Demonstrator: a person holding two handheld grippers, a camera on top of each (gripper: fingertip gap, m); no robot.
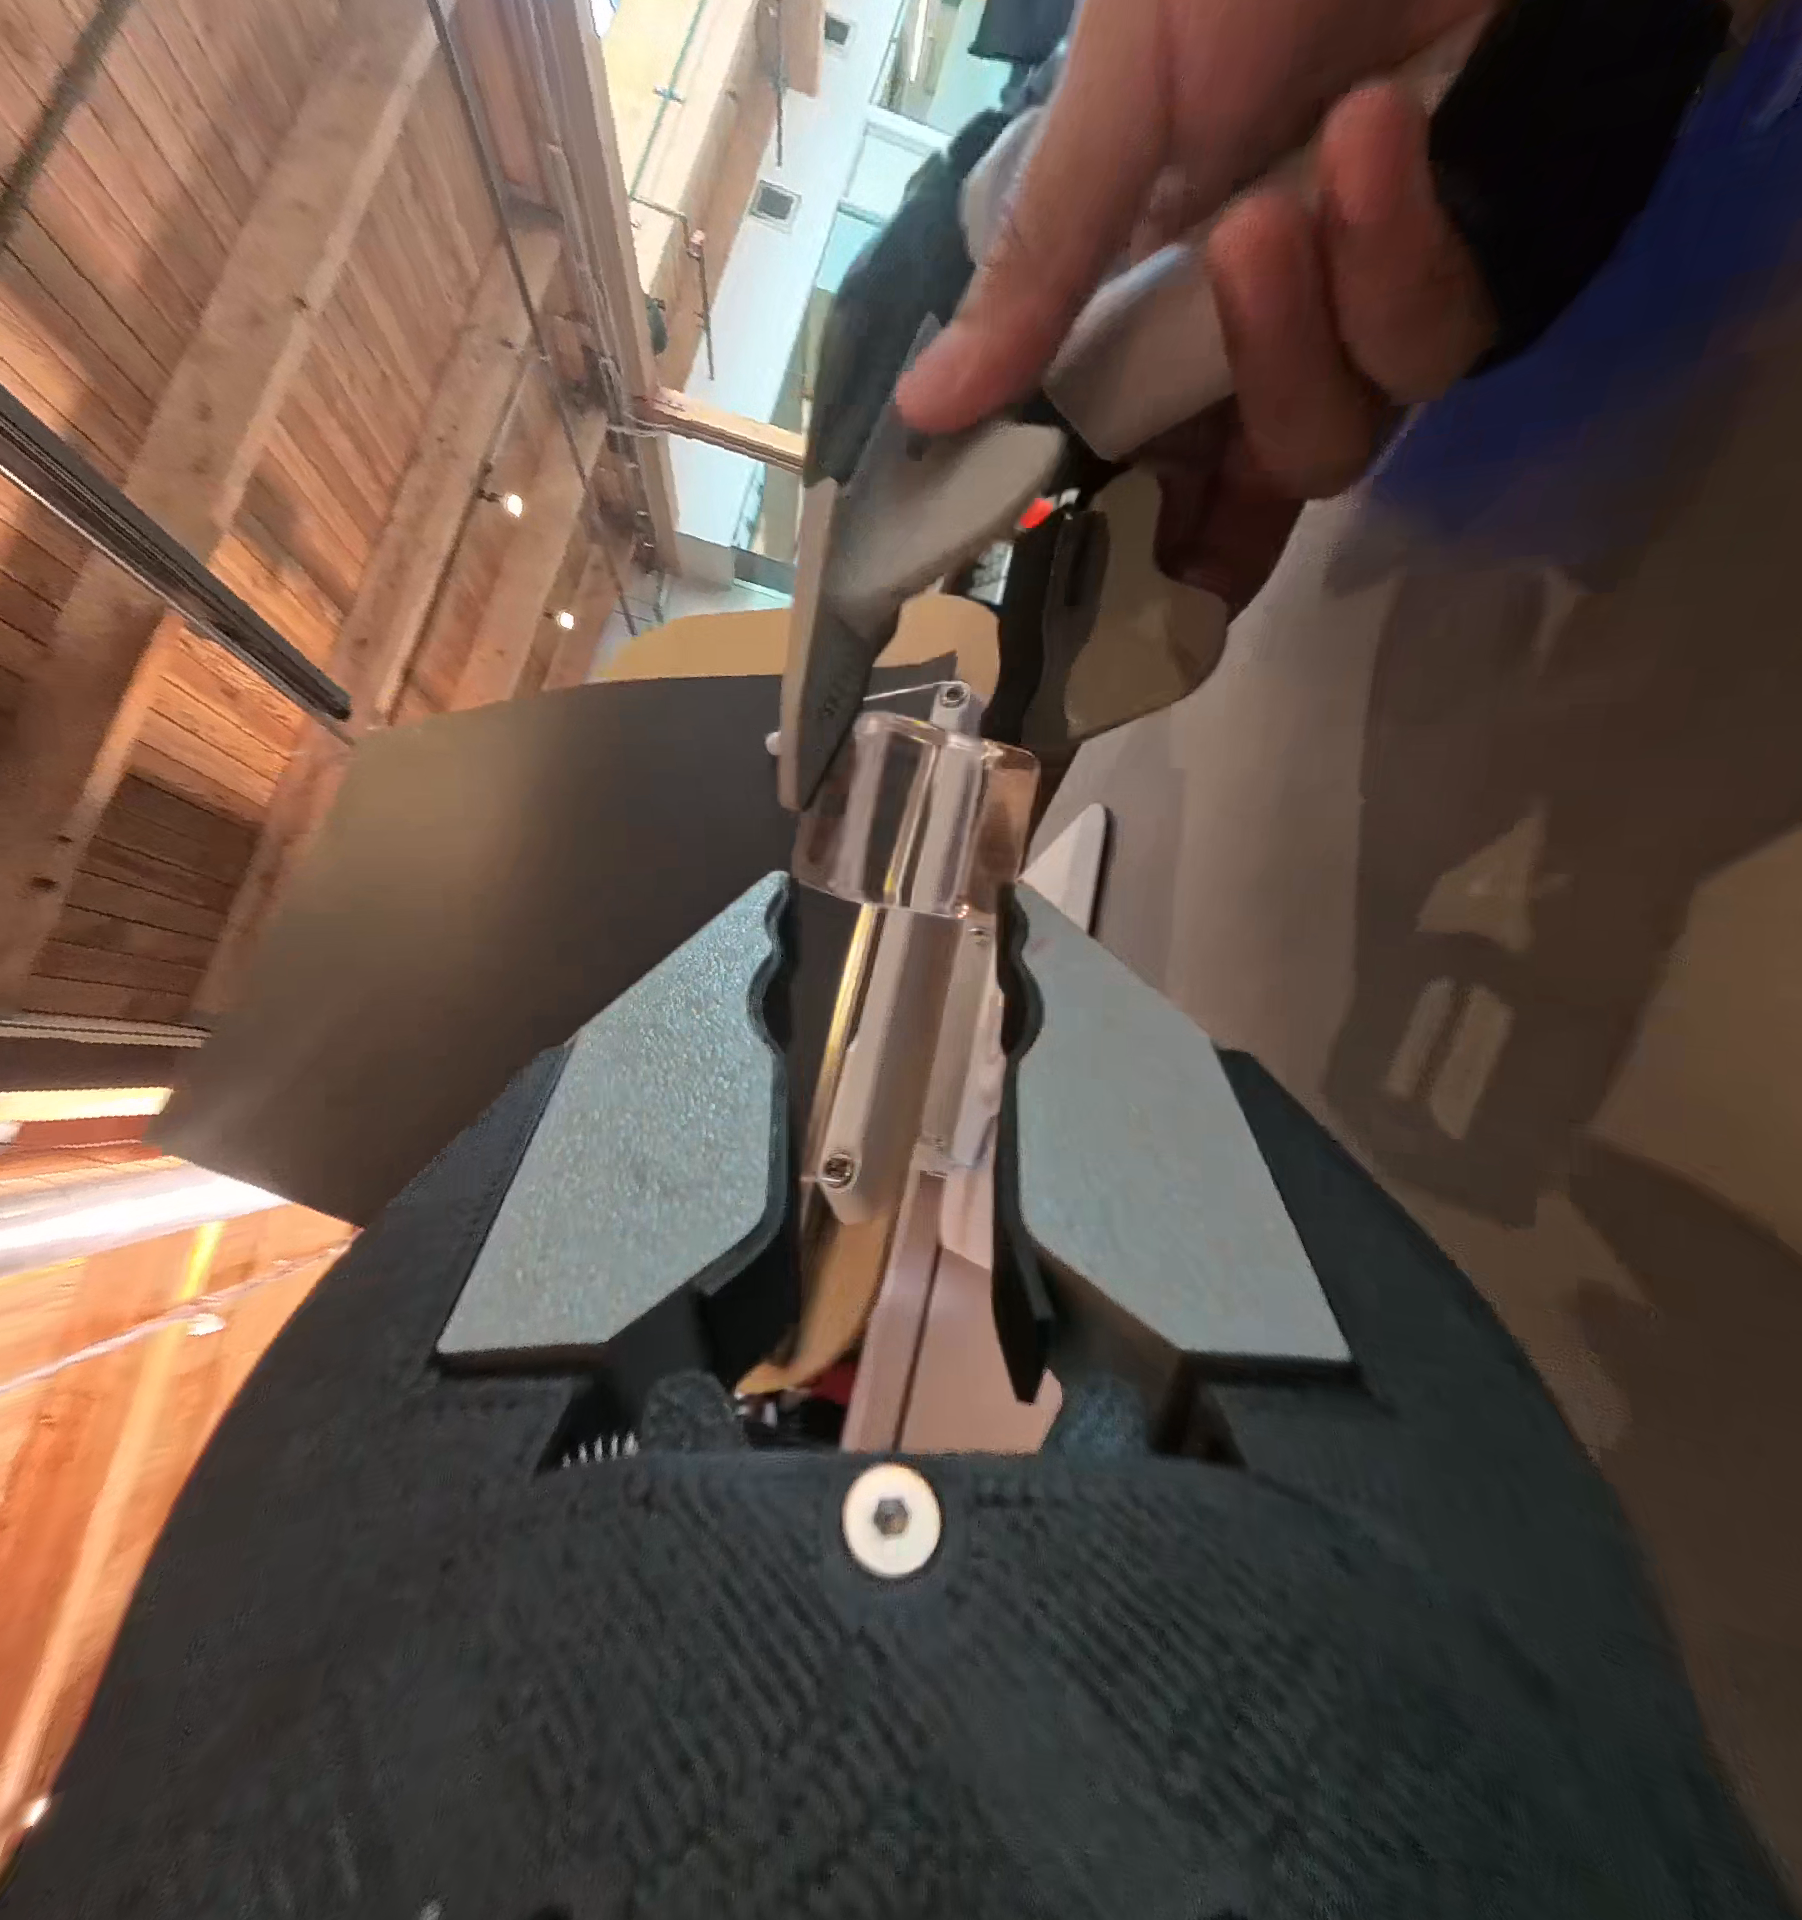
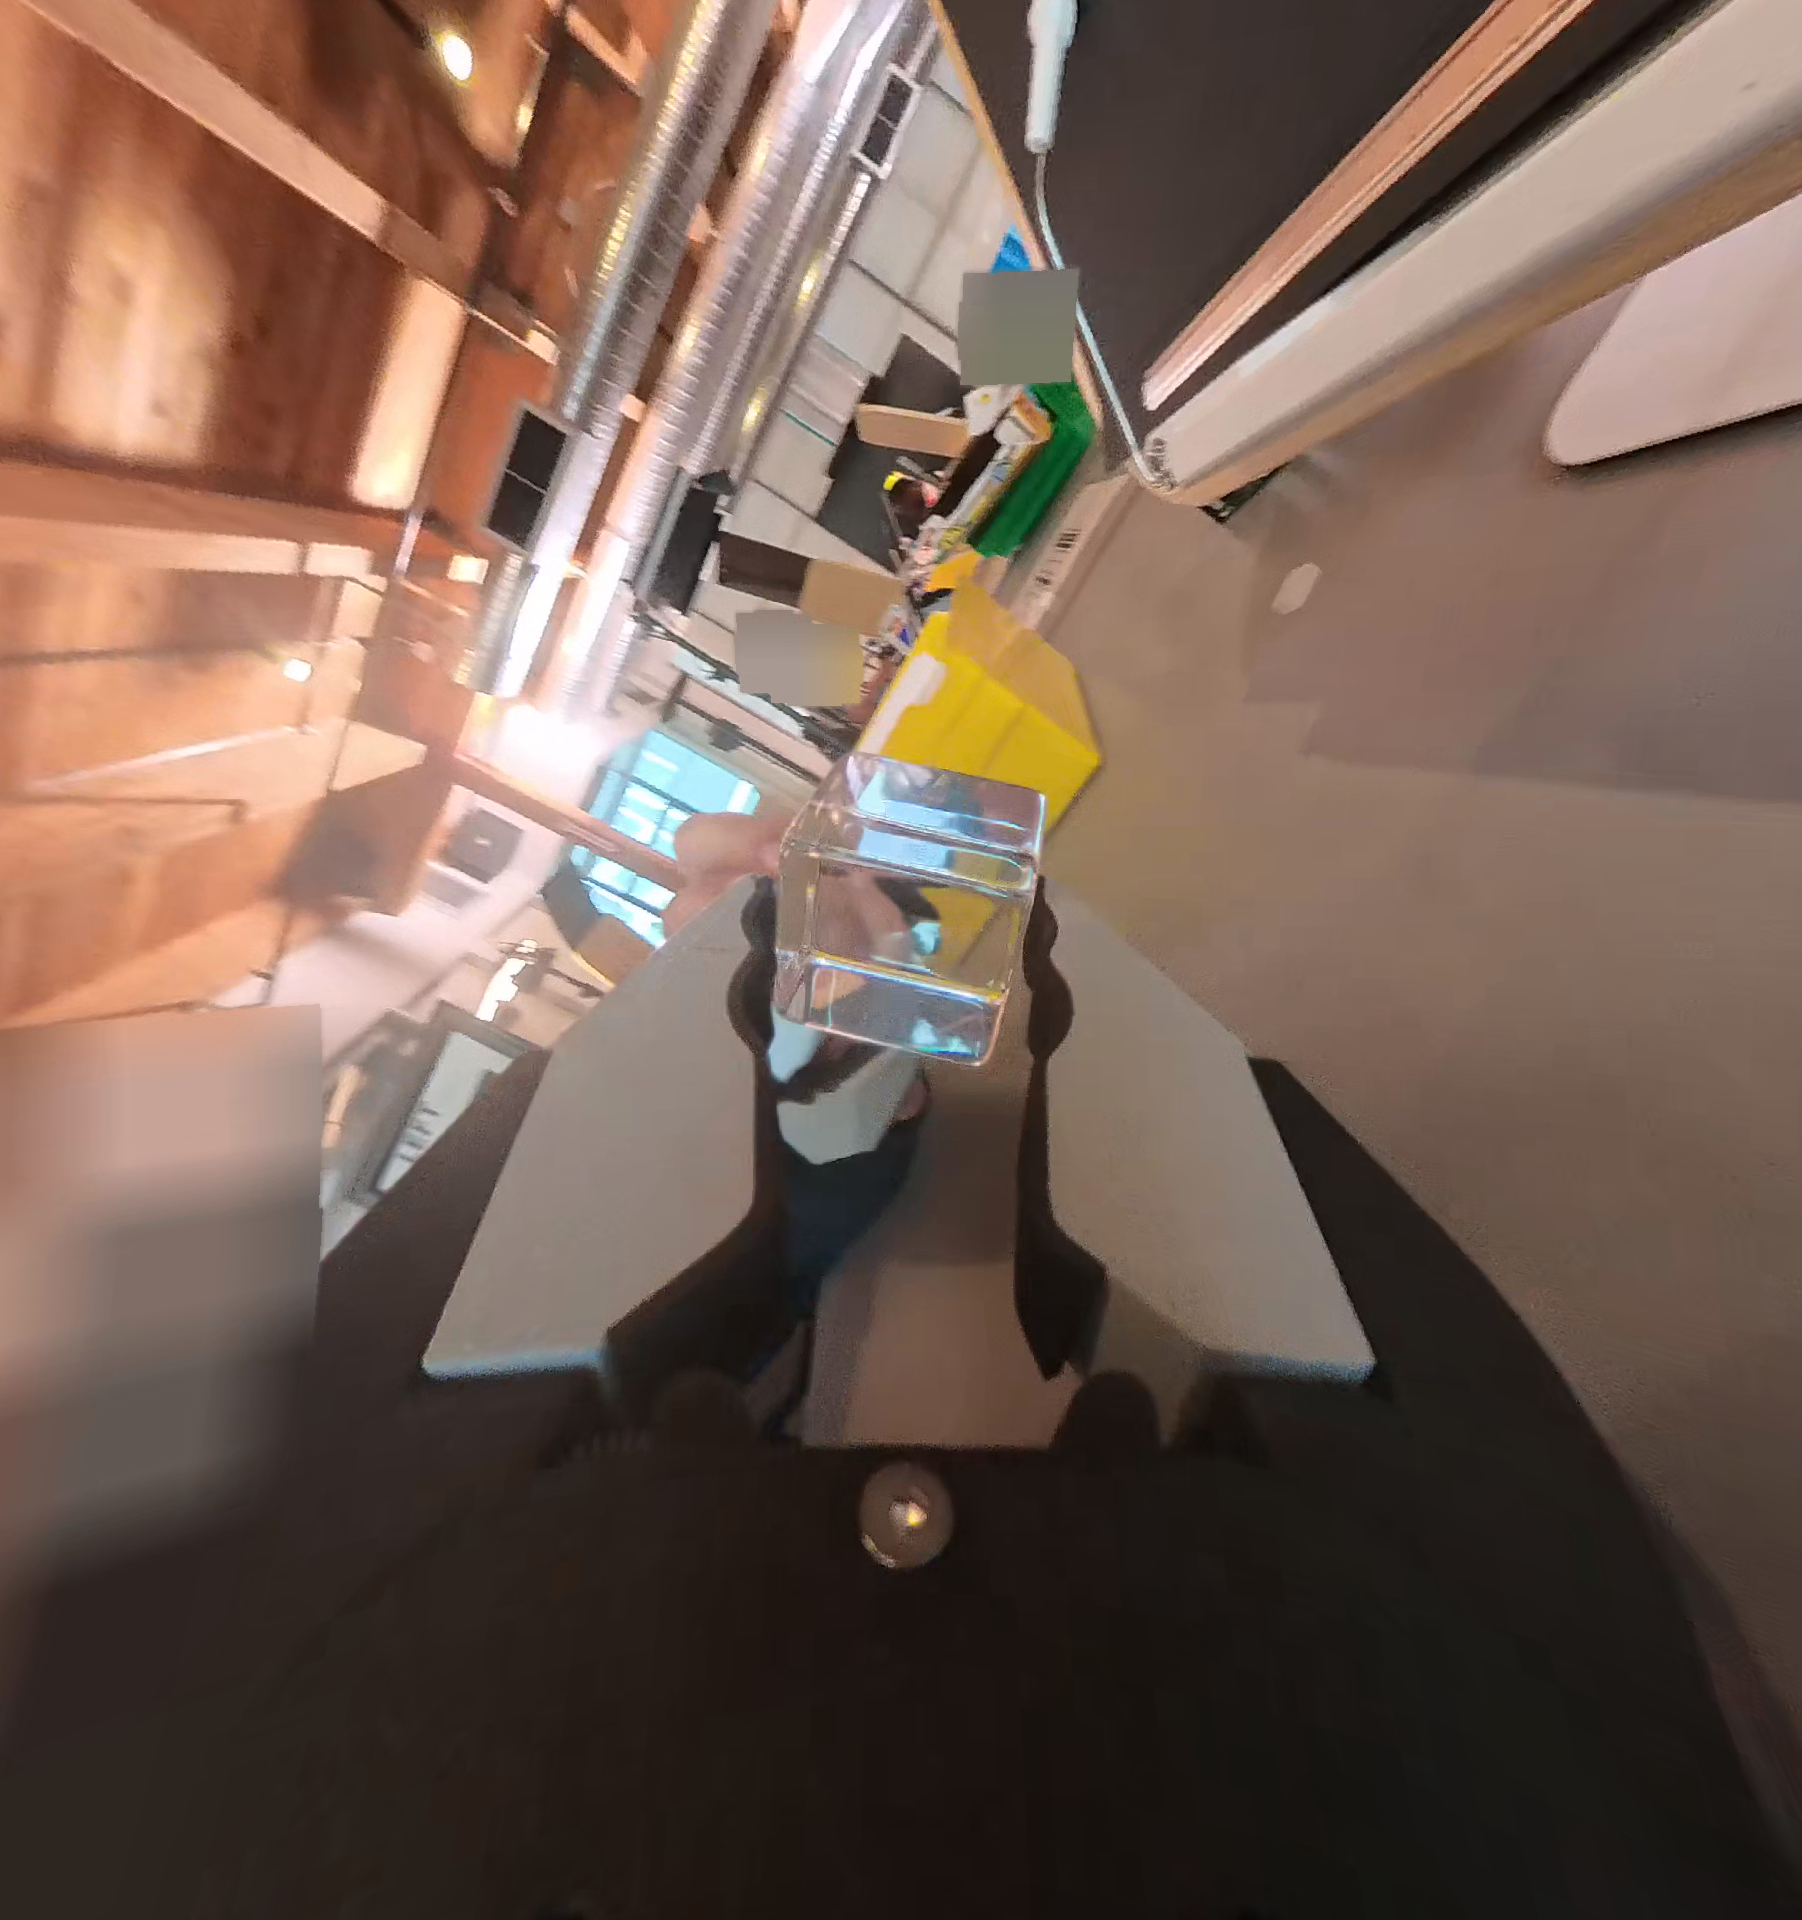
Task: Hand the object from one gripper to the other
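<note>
Clear block: a see-through acrylic cube (image 2: 907, 909), up in the air and pinched between the fingertips of the right tongs (image 2: 902, 935). In the left wrist view the same cube (image 1: 912, 826) sits just past the tips of the left tongs.

Right tongs: closed onto the cube, one finger on each side face. From the left wrist view they come in from above (image 1: 912, 769), with a person's hand (image 1: 1240, 239) wrapped around the grey handle.

Left tongs: tips (image 1: 902, 935) narrowed around a shiny metal piece (image 1: 907, 1049) with screws that runs down between them. Honestly can't tell if they're gripping anything; the cube looks to be just beyond the tips, and I can't tell if it touches them.

Left fingers: grey textured plates (image 1: 637, 1132) with wavy black inner edges.

Bench: dark surface (image 1: 523, 883) behind the cube in the left wrist view.

Background: everything's tilted, with a wooden plank ceiling (image 1: 201, 364), silver ducting (image 2: 668, 312), and a yellow bin (image 2: 990, 707) right behind the cube in the right wrist view.

Sleeve: blue (image 1: 1655, 312), at the top right of the left wrist view.
</note>
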